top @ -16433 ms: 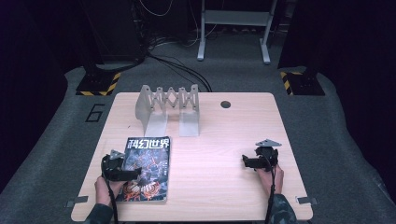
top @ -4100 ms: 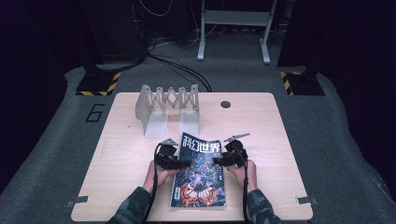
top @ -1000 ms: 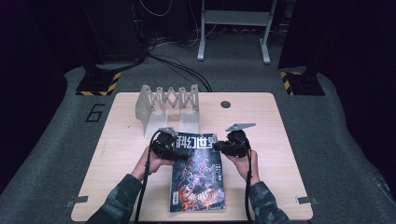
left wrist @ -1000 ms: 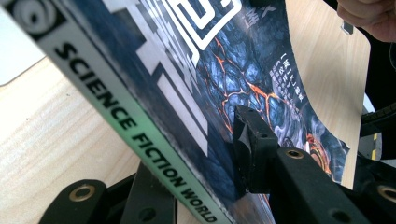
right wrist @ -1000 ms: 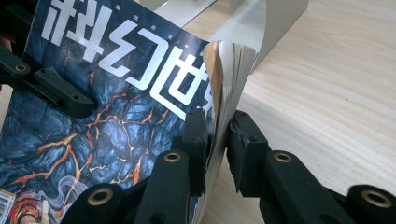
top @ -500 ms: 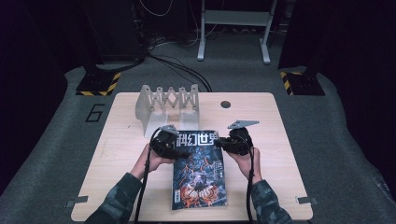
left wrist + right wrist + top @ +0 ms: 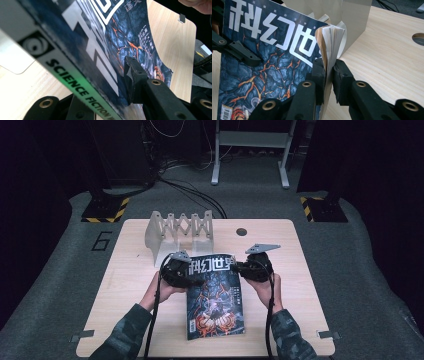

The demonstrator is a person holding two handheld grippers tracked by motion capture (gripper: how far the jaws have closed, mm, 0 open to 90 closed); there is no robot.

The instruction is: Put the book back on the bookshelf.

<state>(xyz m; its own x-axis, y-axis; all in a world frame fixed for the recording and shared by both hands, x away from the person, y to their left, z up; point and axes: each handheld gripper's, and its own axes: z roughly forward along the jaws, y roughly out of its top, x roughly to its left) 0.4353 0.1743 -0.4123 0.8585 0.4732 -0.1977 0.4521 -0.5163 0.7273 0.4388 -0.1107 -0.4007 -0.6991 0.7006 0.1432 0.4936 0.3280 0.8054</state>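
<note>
A magazine with a dark blue and orange cover is in the middle of the wooden table, its far end lifted toward me. My left gripper is shut on its far left corner, at the spine. My right gripper is shut on its far right corner. In the left gripper view the spine runs between the jaws, and one finger presses on the cover. In the right gripper view my right gripper pinches the fanned page edges, and the left gripper's finger lies on the cover.
A light grey folding rack with upright dividers stands just beyond the magazine at the table's far side; one of its plates rises right behind the held corner. A round cable hole sits at the far middle edge.
The magazine lay at the front left with the grippers apart; both have since taken hold and brought it to the middle. In the last second it moved slightly toward the rack.
</note>
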